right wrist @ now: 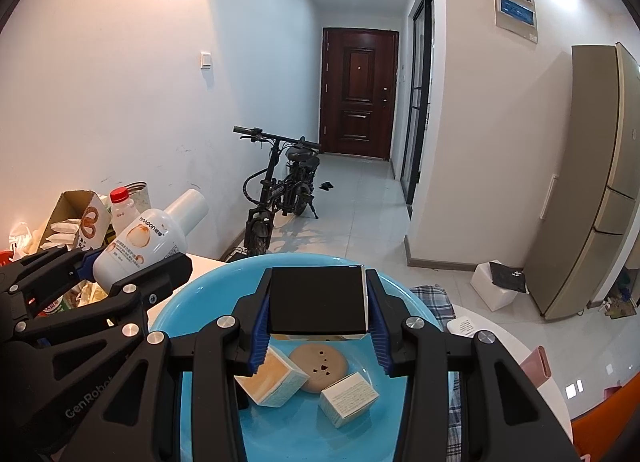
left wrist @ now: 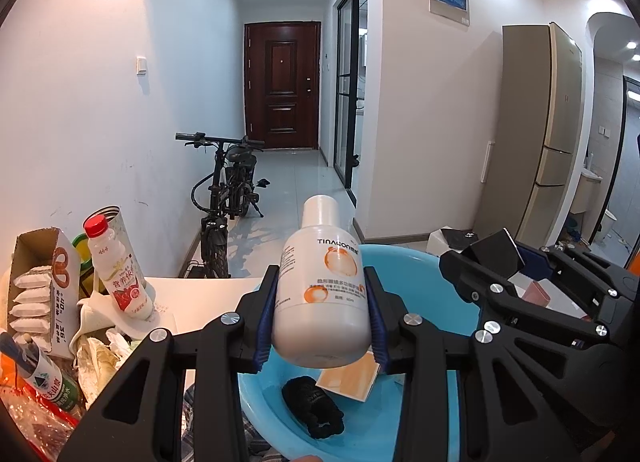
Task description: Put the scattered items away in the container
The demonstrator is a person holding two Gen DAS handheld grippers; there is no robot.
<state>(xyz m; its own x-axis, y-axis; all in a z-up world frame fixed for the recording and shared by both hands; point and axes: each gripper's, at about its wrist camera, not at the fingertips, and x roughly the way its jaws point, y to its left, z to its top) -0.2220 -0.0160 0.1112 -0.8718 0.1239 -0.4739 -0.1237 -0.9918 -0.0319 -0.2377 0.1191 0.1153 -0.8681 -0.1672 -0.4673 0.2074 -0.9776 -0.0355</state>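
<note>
The task looks mostly done: the blue basin (right wrist: 192,302) already holds small boxes and a round compact, while the left tool (left wrist: 320,318) pinches a white bottle (left wrist: 320,294) and the right tool (right wrist: 318,314) pinches a black box (right wrist: 318,300), both held above the basin, not yet dropped in

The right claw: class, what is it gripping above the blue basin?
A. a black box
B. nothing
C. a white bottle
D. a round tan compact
A: the right claw is shut on the black box above the blue basin; the left claw holds the white bottle.
</note>
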